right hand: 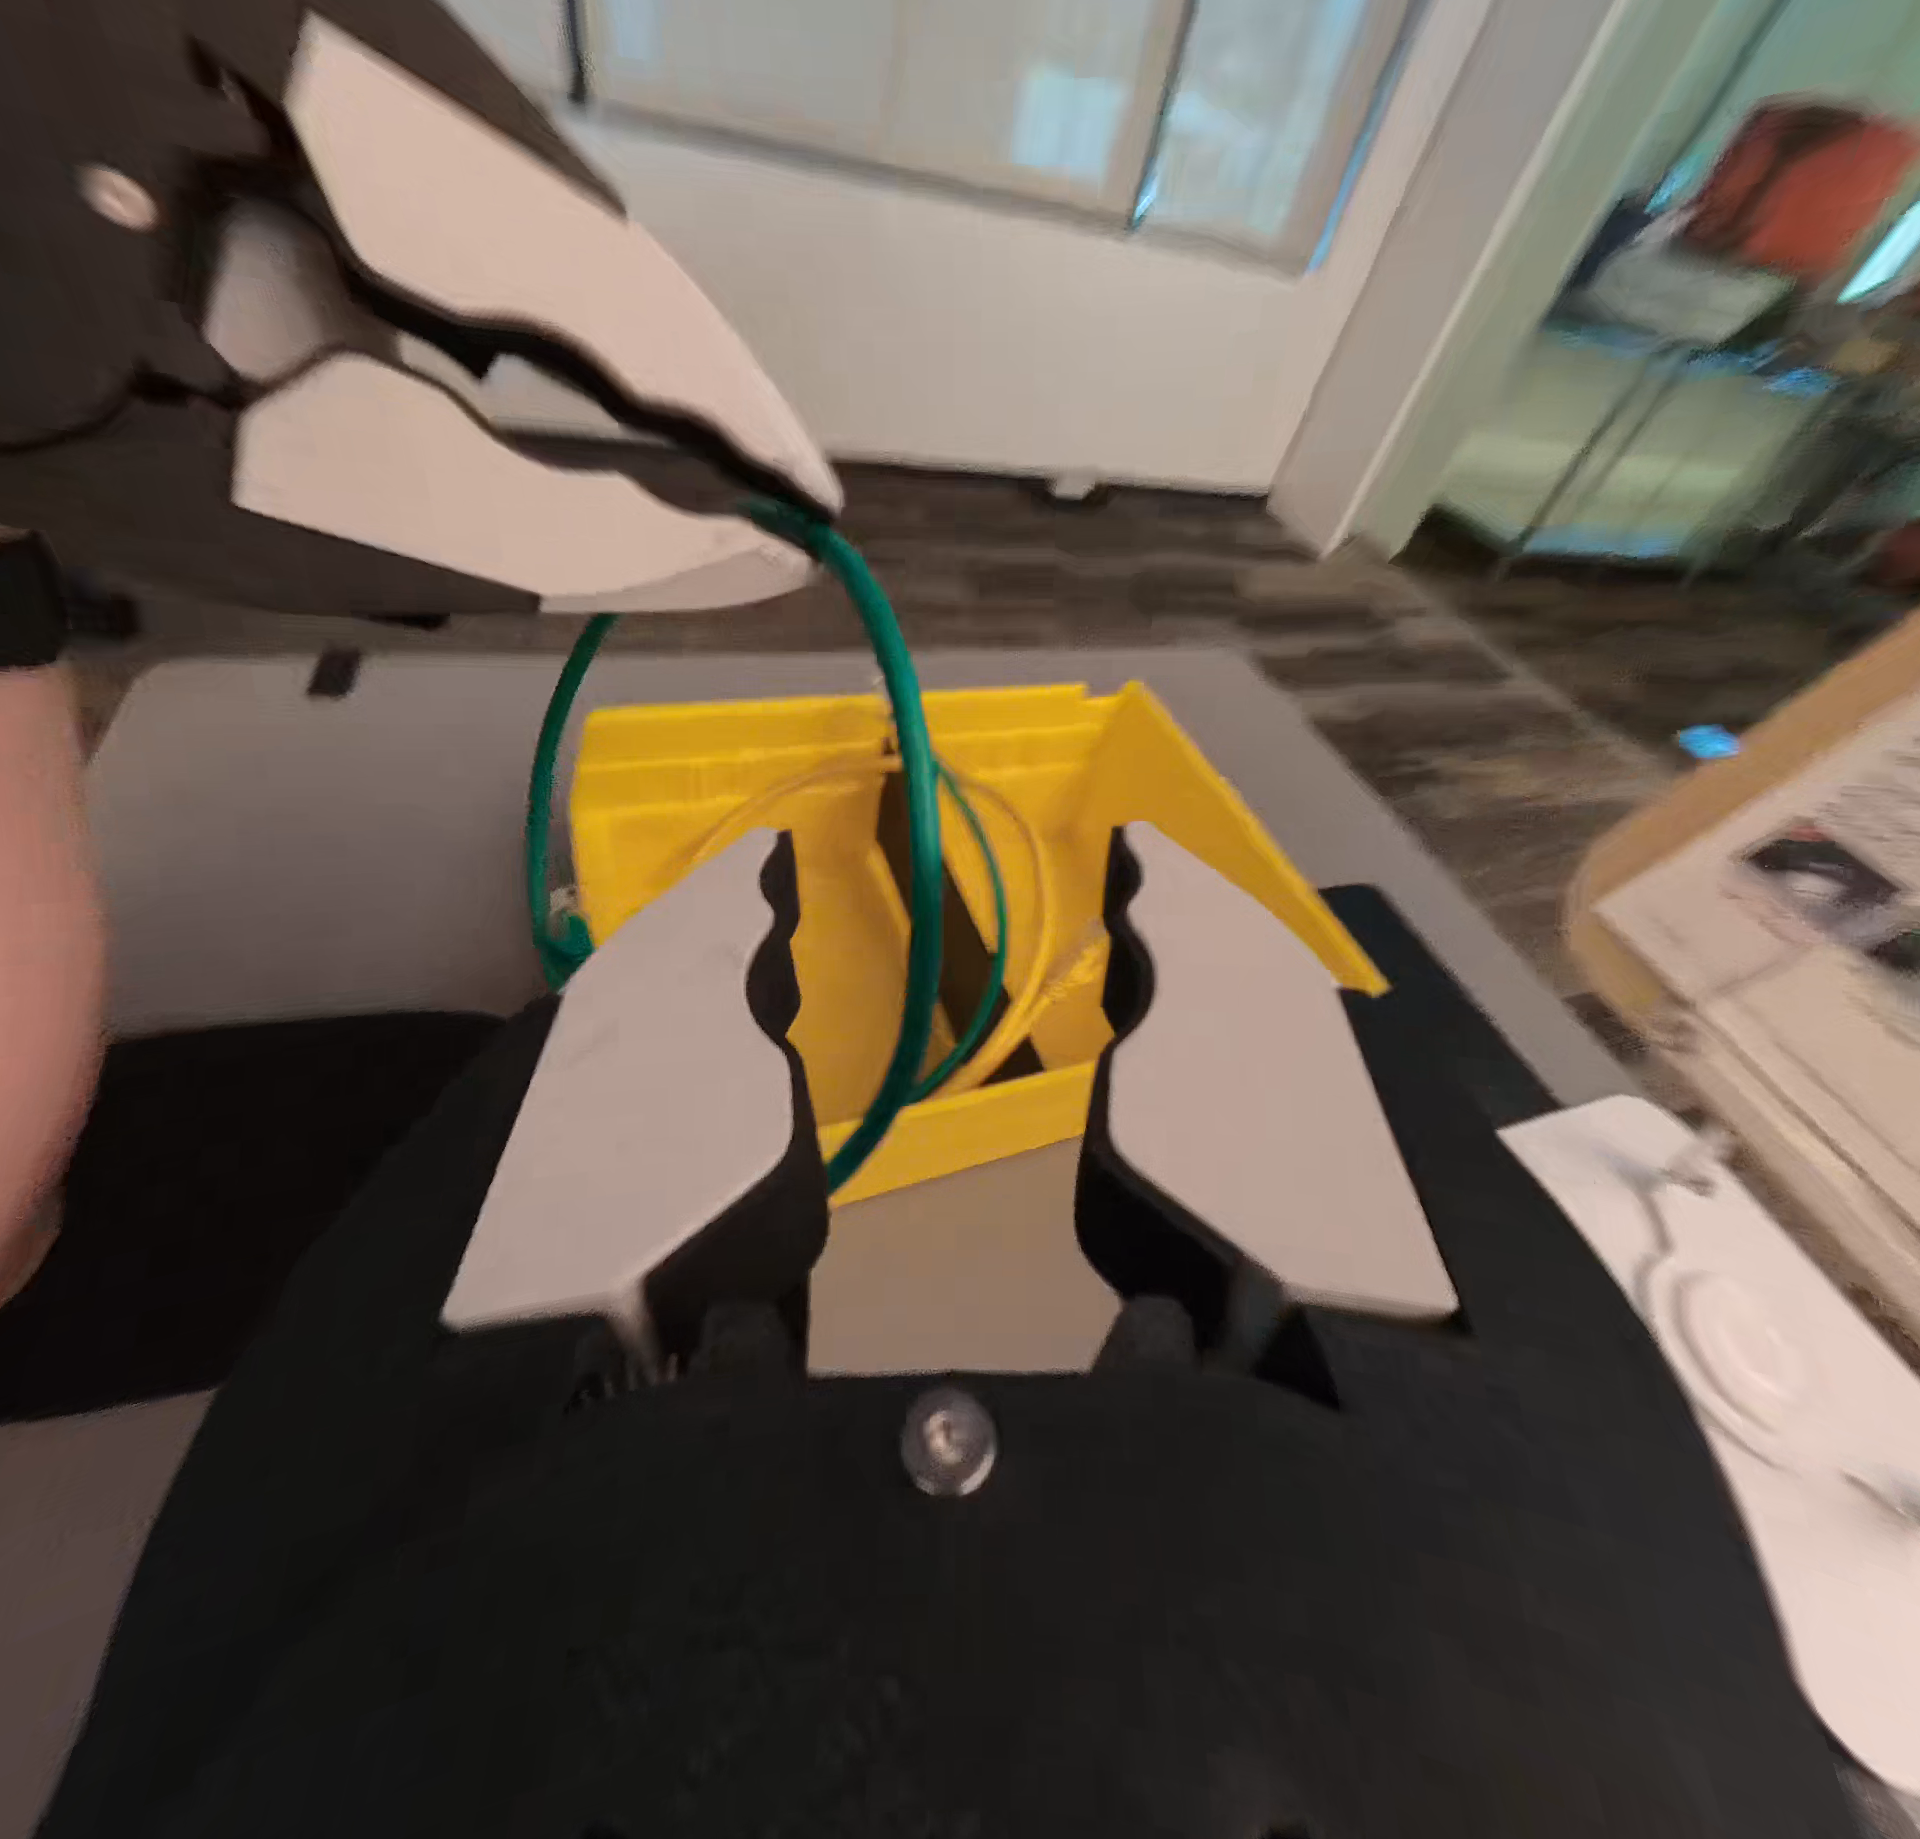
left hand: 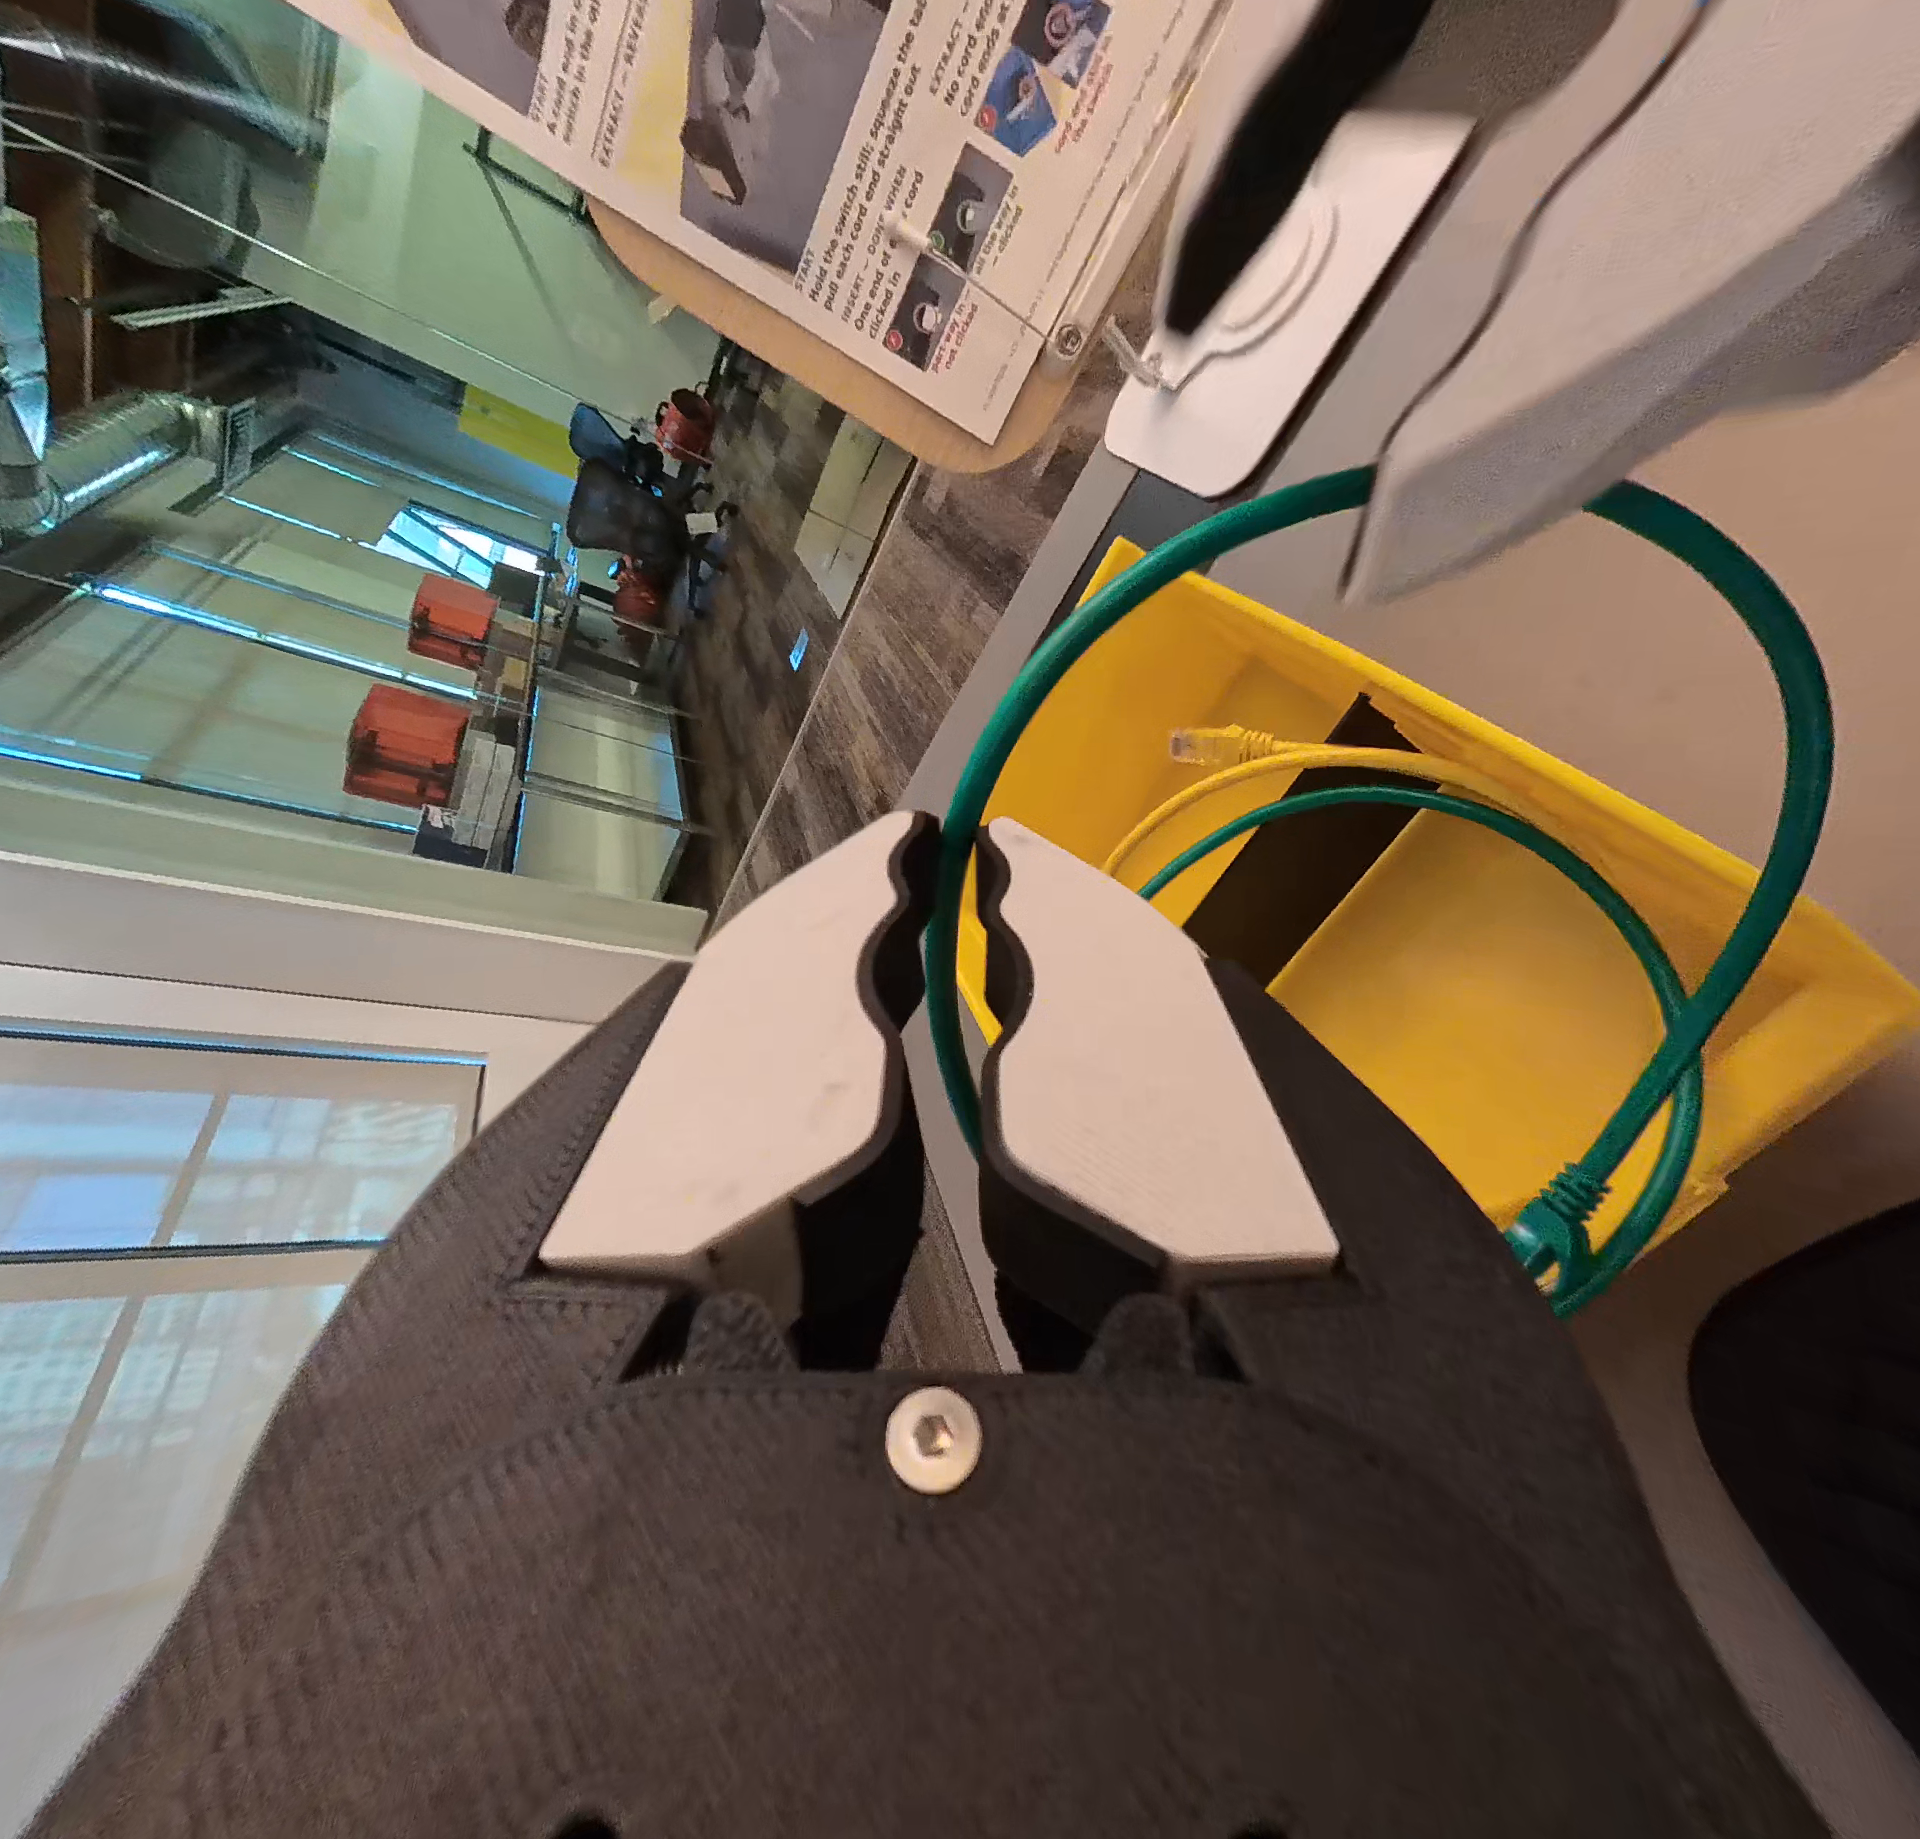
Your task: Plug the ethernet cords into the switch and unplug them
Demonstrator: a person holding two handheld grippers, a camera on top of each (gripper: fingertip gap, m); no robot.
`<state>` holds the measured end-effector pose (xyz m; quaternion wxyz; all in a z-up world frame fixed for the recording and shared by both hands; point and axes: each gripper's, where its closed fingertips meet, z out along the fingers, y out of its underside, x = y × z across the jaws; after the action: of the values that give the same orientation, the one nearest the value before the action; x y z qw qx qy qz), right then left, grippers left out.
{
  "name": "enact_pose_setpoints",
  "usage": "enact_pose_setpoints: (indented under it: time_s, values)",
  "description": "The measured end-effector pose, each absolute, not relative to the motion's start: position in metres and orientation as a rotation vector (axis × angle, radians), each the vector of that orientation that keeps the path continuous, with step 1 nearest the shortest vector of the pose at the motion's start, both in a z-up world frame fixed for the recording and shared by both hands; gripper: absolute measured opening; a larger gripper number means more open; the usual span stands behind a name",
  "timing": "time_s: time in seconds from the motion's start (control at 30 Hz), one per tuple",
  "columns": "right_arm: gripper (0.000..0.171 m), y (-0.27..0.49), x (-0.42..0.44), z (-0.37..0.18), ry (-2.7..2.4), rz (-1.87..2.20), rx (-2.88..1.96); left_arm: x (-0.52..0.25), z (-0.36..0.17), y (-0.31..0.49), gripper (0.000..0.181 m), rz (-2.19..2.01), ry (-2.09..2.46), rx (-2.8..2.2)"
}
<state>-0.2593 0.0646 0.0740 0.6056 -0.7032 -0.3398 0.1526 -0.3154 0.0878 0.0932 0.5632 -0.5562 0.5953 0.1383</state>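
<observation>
My left gripper [left hand: 951, 835] is shut on a green ethernet cord [left hand: 1787, 709] and holds it up above a yellow bin [left hand: 1475, 1020]. The cord loops down into the bin, and its green plug [left hand: 1548, 1230] hangs at the bin's outer edge. A yellow cord with a clear plug [left hand: 1195, 746] lies in the bin beside a black part [left hand: 1309, 885]; I cannot tell whether that is the switch. My right gripper [right hand: 951, 844] is open and empty, just in front of the bin [right hand: 966, 1135]. The right wrist view shows the left gripper [right hand: 816, 534] pinching the green cord [right hand: 904, 709].
The bin stands on a grey table [right hand: 312, 802]. A black mat [right hand: 208, 1187] lies at the near left and a white card [right hand: 1766, 1426] at the right. A printed sheet on a wooden board [left hand: 831, 127] lies beyond the card. A person's hand [right hand: 42, 958] is at the left edge. My right fingertips sit around 7 centimeters from my left ones.
</observation>
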Motion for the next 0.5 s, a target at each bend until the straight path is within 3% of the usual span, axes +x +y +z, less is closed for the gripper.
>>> enact_pose_setpoints:
  time_s: [0.03,0.07,0.2,0.37,0.5]
  values:
    - [0.037,0.069,-0.271,0.066,-0.867,0.376,-1.686,-0.316,0.096,0.086,0.005,0.319,1.392,-1.300]
    - [0.005,0.072,-0.277,0.062,-0.932,0.373,-1.729,-0.319,0.099,0.085,0.005,0.316,1.376,-1.297]
    - [0.004,0.073,-0.301,0.119,-0.884,0.442,-1.608,-0.358,0.143,0.070,0.013,0.364,1.109,-1.311]
    - [0.004,0.067,-0.293,0.212,-0.889,0.238,-1.524,-0.416,0.191,0.037,0.028,0.128,0.754,-1.280]
    - [0.004,0.039,-0.249,0.273,-0.853,0.161,-1.530,-0.439,0.185,0.054,0.031,-0.116,0.652,-1.350]
